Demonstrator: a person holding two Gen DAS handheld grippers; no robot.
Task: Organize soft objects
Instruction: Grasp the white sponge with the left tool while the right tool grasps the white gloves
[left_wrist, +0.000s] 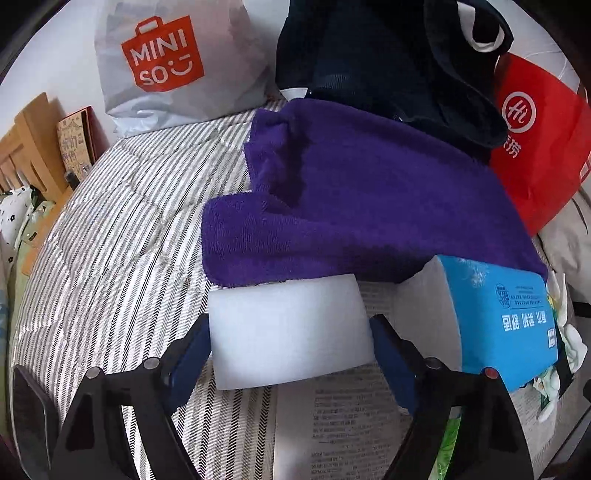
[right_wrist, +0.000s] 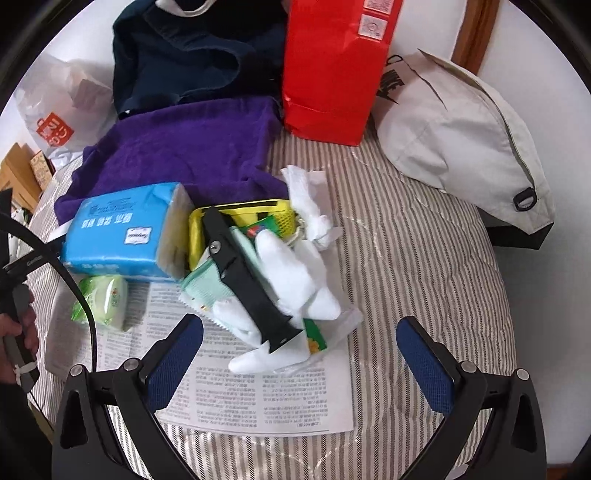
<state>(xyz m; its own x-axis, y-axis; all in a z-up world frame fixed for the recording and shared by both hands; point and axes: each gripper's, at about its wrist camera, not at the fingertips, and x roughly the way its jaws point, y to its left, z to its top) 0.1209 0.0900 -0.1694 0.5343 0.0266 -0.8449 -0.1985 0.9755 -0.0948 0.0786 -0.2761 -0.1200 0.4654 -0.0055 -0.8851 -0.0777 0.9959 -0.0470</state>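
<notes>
My left gripper (left_wrist: 290, 332) is shut on a white foam block (left_wrist: 290, 328), held just above the striped bed cover, its far edge under the purple towel (left_wrist: 369, 195). A blue tissue pack (left_wrist: 502, 317) lies right of it; it also shows in the right wrist view (right_wrist: 118, 236). My right gripper (right_wrist: 299, 347) is open and empty above a newspaper sheet (right_wrist: 258, 395). Just beyond it lies a pile of white socks (right_wrist: 295, 280), a black strap-like piece (right_wrist: 243, 273), a yellow pouch (right_wrist: 258, 218) and a green wipes pack (right_wrist: 105, 295).
A Miniso bag (left_wrist: 166, 62), dark blue clothes (left_wrist: 388, 62) and a red paper bag (left_wrist: 539, 147) stand at the back of the bed. A beige Nike bag (right_wrist: 465, 129) lies at the right. A wooden headboard (left_wrist: 33, 147) is at the left.
</notes>
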